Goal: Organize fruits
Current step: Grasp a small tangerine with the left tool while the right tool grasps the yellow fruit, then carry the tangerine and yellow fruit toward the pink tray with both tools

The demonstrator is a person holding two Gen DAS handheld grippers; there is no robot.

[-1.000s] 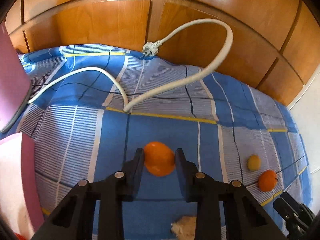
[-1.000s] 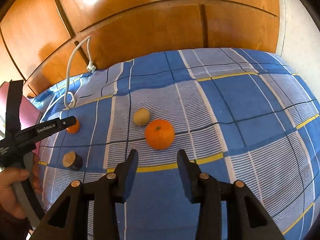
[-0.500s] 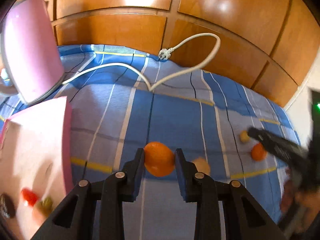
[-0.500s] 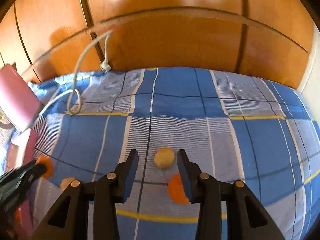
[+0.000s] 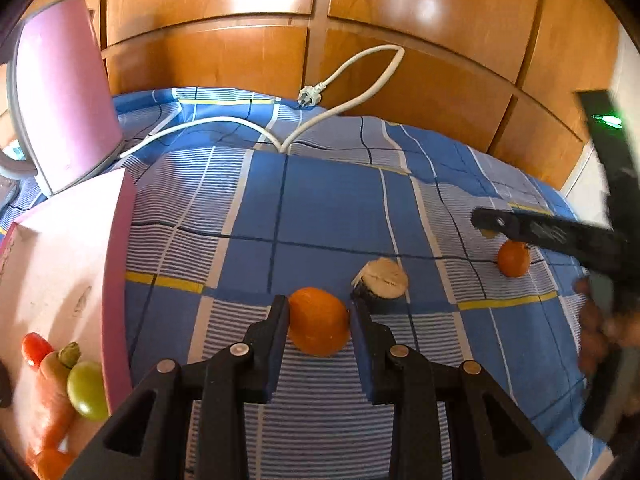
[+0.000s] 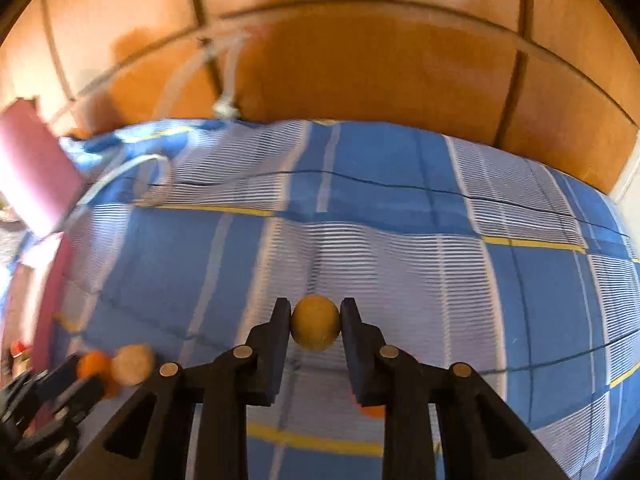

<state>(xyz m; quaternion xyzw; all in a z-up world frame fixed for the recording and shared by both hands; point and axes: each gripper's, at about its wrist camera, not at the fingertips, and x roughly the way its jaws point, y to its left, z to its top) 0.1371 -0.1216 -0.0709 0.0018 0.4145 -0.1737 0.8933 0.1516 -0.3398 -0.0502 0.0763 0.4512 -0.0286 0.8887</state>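
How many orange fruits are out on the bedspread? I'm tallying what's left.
2: one orange fruit gripped in the left tongs, another orange fruit farther right beneath the right tongs. Others may be hidden.

A blue, white and yellow checked bedspread (image 5: pixel 328 200) covers the bed against the wooden panels. On it, a white power cable (image 5: pixel 224 122) loops across the far side, plug end near the panelling. A pink box (image 5: pixel 116 264) sits at the left edge. Mid-cloth lies a cut brown fruit half (image 5: pixel 382 280), pale face up, and further right a small orange (image 5: pixel 513 258).
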